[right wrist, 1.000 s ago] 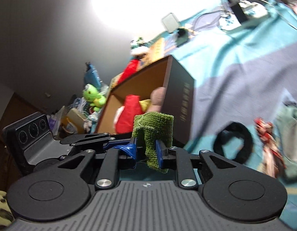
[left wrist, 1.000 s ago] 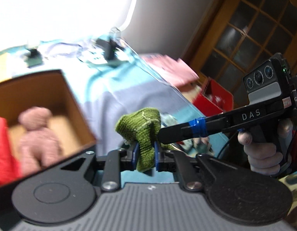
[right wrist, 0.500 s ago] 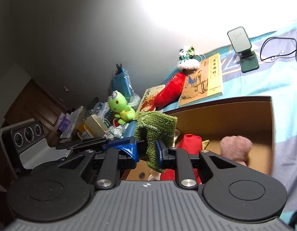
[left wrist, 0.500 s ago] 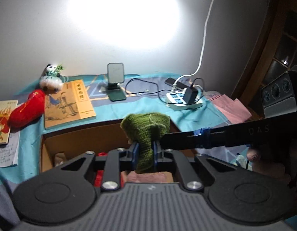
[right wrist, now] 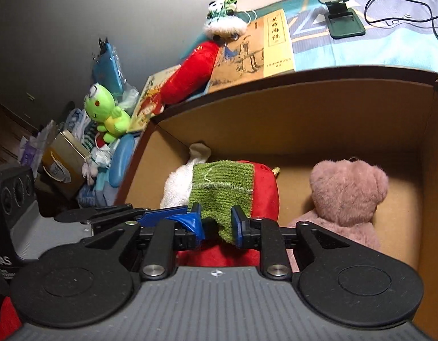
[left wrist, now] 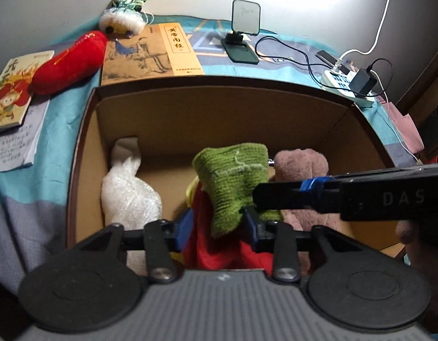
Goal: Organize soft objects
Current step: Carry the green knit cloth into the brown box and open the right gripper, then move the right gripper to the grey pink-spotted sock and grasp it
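Note:
A green knitted piece hangs over the open cardboard box. My left gripper has opened; its jaws stand apart on either side of the piece's lower end. My right gripper reaches in from the right and grips the same green piece between its blue pads. Inside the box lie a pink teddy bear, a red plush and a white bubble-wrapped bundle.
Behind the box lie a long red plush, a panda toy, books, a phone stand and a power strip with cables. A green frog toy and clutter sit left of the box.
Both grippers carried the green piece from beside the box to above its inside and tilted down. My left gripper's jaws have spread apart; the right stays closed on it.

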The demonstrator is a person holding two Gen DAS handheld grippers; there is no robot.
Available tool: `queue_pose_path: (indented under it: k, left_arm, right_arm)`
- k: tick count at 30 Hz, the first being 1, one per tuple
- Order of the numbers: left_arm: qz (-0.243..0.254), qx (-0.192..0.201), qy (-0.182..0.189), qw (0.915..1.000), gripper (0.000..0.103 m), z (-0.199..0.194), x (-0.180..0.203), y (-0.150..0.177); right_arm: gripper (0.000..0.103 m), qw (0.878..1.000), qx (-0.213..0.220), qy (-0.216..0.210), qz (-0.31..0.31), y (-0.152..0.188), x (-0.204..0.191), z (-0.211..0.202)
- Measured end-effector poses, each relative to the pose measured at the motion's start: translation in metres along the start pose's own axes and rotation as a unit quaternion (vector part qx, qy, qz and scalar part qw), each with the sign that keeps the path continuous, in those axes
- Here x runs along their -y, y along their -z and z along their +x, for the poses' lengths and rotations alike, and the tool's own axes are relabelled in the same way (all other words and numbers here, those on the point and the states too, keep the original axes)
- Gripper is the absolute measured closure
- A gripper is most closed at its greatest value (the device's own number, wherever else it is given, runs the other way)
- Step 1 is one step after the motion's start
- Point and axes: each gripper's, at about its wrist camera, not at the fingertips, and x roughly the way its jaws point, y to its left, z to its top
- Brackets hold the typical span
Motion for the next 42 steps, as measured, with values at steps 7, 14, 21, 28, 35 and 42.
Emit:
queue_pose_path:
  k: [7,14,21,28,35,42]
  left_arm:
    - [0.023,0.09,-0.002,0.9957,0.056,-0.073,0.032,0.004]
    - [0.099,0.103,0.056,0.9881,0.052,-0.097,0.109,0.019]
    - [0.153,0.043,0.154,0.9753,0.052,-0.053,0.202,0.042]
    - [0.219,-0.036,0.24,0.9453,0.052,0.003,0.311,0.066]
    - [0.258,-0.083,0.276,0.922,0.05,0.051,0.4,0.081]
    - [0.288,-0.116,0.238,0.9203,0.049,0.098,0.45,0.092]
  right_arm:
    - [0.096,0.997,0.07,-0.023,-0.024,0.01,-0.001,-0.062]
    - [0.095,0.993,0.115,0.004,-0.026,0.045,0.037,-0.132]
    - [0.094,0.988,0.136,0.079,0.002,0.089,0.106,-0.206]
    - [0.094,0.978,0.139,0.143,0.065,0.124,0.175,-0.273]
    - [0.094,0.967,0.118,0.193,0.119,0.16,0.24,-0.319]
    - [0.092,0.968,0.087,0.115,0.204,0.181,0.289,-0.322]
